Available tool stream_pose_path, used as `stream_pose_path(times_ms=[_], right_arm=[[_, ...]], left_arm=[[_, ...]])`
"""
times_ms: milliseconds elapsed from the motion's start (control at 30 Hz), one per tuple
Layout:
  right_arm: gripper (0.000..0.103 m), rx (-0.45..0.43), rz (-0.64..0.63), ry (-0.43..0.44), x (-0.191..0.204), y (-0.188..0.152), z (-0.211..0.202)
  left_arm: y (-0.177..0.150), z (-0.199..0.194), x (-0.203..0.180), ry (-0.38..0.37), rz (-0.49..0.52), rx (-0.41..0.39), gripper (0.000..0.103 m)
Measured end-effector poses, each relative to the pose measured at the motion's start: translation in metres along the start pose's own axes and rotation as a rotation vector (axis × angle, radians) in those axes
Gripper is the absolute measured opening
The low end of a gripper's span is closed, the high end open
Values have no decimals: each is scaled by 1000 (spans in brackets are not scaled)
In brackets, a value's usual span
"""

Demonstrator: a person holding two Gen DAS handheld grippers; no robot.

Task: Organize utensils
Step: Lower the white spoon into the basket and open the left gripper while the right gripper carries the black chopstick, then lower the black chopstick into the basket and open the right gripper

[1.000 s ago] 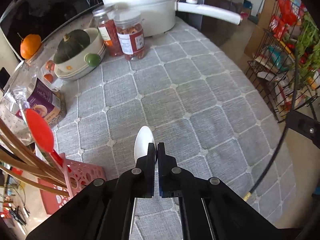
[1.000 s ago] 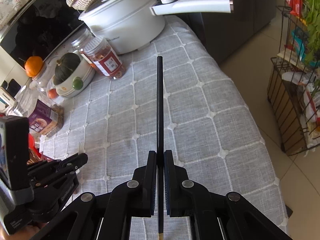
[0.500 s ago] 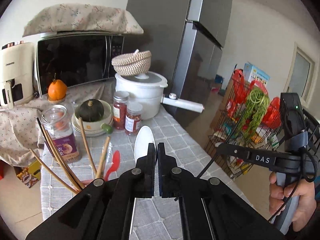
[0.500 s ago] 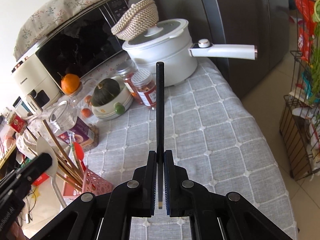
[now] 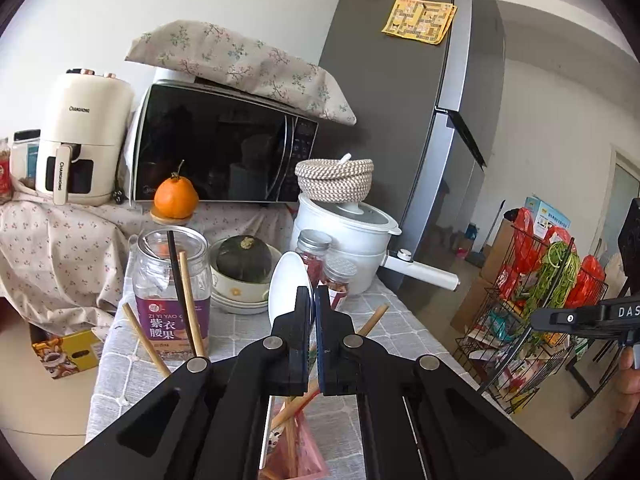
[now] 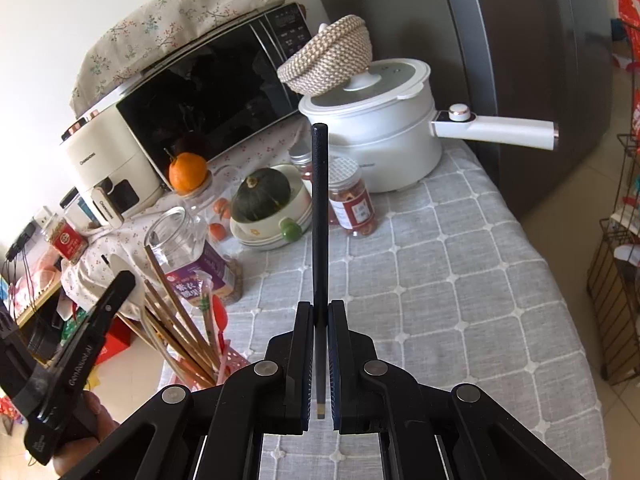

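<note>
Left claw (image 5: pixel 313 300) clamps a white spoon (image 5: pixel 289 286), handle hidden; right claw (image 6: pixel 319 320) clamps a black chopstick (image 6: pixel 320 216).

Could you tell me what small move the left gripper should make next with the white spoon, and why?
Probably lower the left gripper so the white spoon goes handle-first into the pink basket. Its fingers are shut on the spoon, the basket with wooden chopsticks sits just below, and the right gripper only holds a black chopstick, clear of it.
</note>
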State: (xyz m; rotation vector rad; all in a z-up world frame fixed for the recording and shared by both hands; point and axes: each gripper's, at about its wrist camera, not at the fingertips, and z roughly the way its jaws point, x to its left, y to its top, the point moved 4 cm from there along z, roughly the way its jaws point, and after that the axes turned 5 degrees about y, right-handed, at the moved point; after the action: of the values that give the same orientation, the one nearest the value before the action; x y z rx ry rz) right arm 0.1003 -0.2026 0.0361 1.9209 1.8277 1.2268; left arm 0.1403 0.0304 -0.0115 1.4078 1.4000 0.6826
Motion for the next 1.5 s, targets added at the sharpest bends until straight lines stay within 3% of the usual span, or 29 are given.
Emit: stream_pose_path(times_ms=[233,600,700,767,867,1233,1333,1500], right_arm=[[4,-22,-15,45,19,2,-4],[4,-54,-35,137,61,5,2],[4,-64,-44,165,73,6,4],[4,-70,-53,175,80,5,9],[4,-64,-65,175,90,3,19],[4,-11,-155,83,107,-16,66],[5,13,-181,86,114,-24,78],[12,31,-161,123,114,-28,84]], left_arm=[[-27,14,11,6,-18,88,2],[-37,-5,15,78,-34,348,7],[-40,-18,22,118,-43,409,19],[-45,-26,30,164,-52,443,39],[-54,-37,44,198,-79,457,49],[-75,-38,71,234,-66,537,51],[-75,-39,71,219,-67,541,53],[-73,-41,67,213,-61,535,65]])
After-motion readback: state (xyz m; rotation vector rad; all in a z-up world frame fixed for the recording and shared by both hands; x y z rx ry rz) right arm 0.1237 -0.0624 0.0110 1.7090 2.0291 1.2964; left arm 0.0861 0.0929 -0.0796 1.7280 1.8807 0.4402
